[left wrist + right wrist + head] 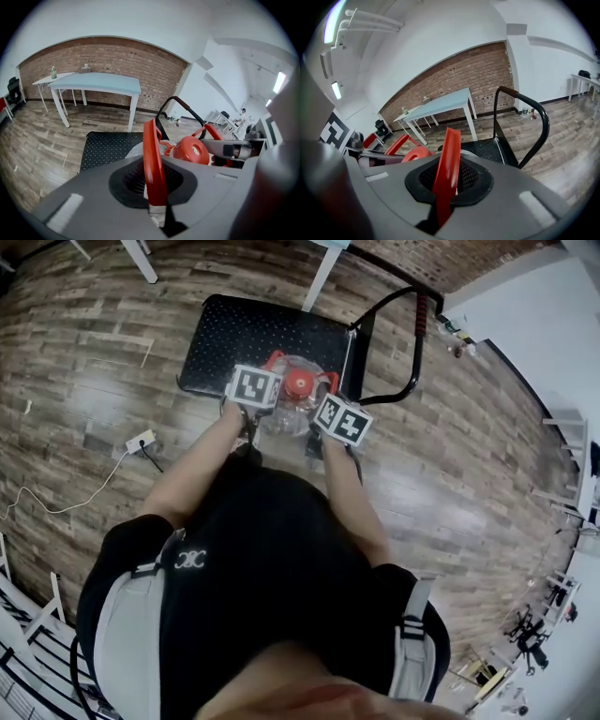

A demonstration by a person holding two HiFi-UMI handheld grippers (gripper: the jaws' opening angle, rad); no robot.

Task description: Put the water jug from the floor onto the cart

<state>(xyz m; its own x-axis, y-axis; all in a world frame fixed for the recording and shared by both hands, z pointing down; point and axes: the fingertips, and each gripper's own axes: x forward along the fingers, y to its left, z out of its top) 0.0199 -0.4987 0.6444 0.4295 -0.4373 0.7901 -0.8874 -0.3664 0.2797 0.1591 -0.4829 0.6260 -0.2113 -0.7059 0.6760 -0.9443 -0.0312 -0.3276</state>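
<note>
Head view: clamping red handles (152, 150) of water jug (296, 401) in left gripper (154, 194) and right gripper (446, 187), facing cart (239, 334) directly ahead.

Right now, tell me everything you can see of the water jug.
The water jug has a clear plastic body, a red cap and red handles at both sides. It sits upright over the near edge of the black cart deck. The left gripper and right gripper each have jaws shut on one handle. Contact with the deck is unclear.
</note>
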